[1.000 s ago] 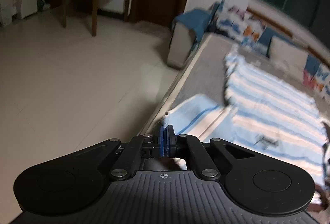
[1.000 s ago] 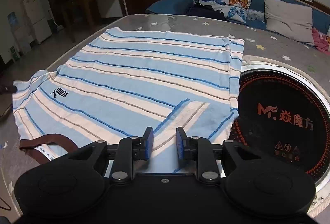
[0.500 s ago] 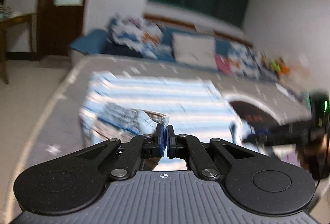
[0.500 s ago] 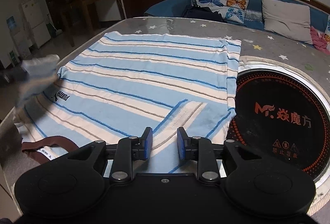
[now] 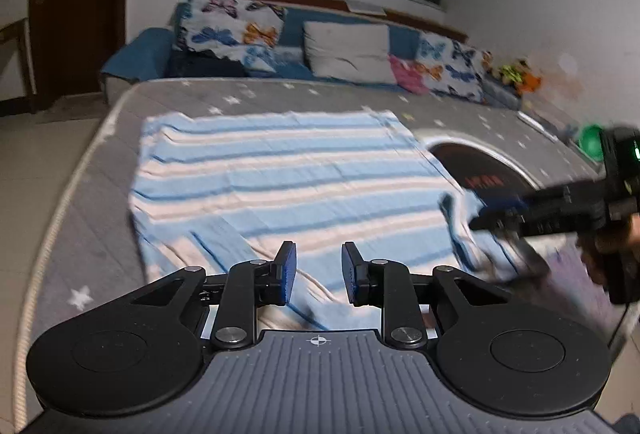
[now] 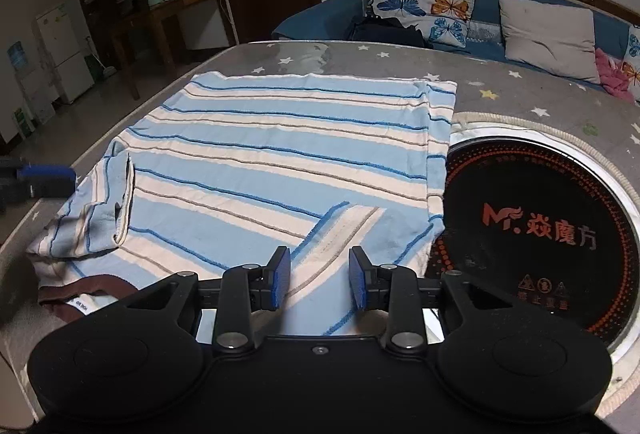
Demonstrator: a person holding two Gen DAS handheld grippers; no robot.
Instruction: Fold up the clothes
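Shirt (image 6: 280,162), striped blue and white, lay flat on the grey starred table (image 6: 520,90), with its left sleeve (image 6: 104,210) folded in over the body. The left gripper (image 5: 317,274) hovered above the near hem with fingers wide and empty. The right gripper (image 6: 319,278) hung over the right sleeve, fingers also wide, beside the round black cooktop (image 6: 540,234).
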